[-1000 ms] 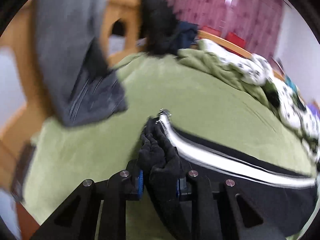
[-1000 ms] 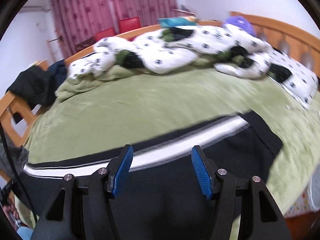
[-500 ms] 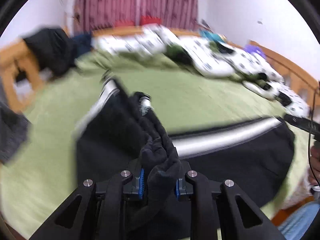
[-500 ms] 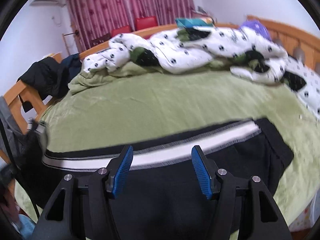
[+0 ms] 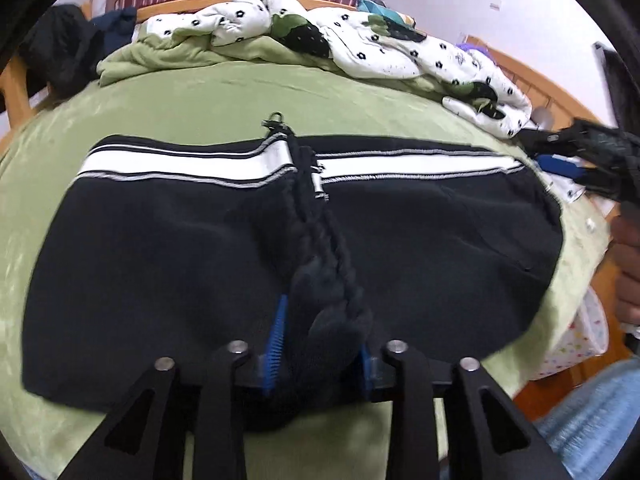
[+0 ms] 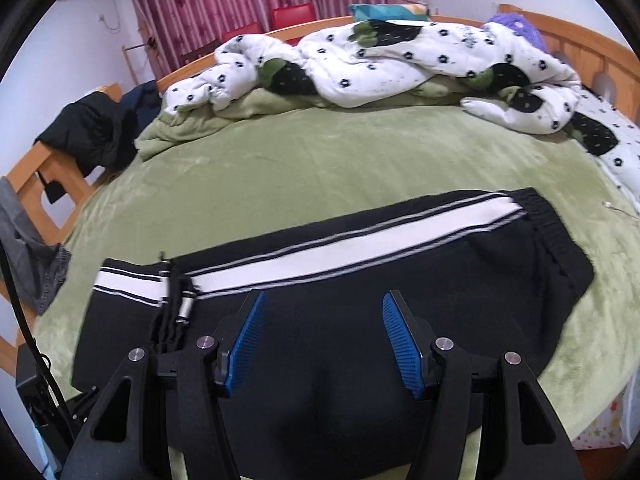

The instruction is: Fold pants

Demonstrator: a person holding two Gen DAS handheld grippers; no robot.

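Note:
Black pants (image 5: 420,240) with a white side stripe lie on the green bed cover, folded over so the leg cuffs sit on the middle. They also show in the right wrist view (image 6: 400,280). My left gripper (image 5: 320,344) is shut on the bunched black cuff end of the pants, low over the fabric. My right gripper (image 6: 324,340) is open and empty, hovering just above the black fabric near the front edge. It shows at the right edge of the left wrist view (image 5: 576,164).
A green blanket (image 6: 320,160) covers the bed. A rumpled white spotted duvet (image 6: 380,64) lies along the far side. Dark clothes (image 6: 88,132) hang on the wooden bed frame at left. A grey garment (image 6: 24,256) hangs at the left edge.
My left gripper has swung the cuff end of the pants over from the left and laid it on the middle of the pants. The right gripper has stayed open above the fabric.

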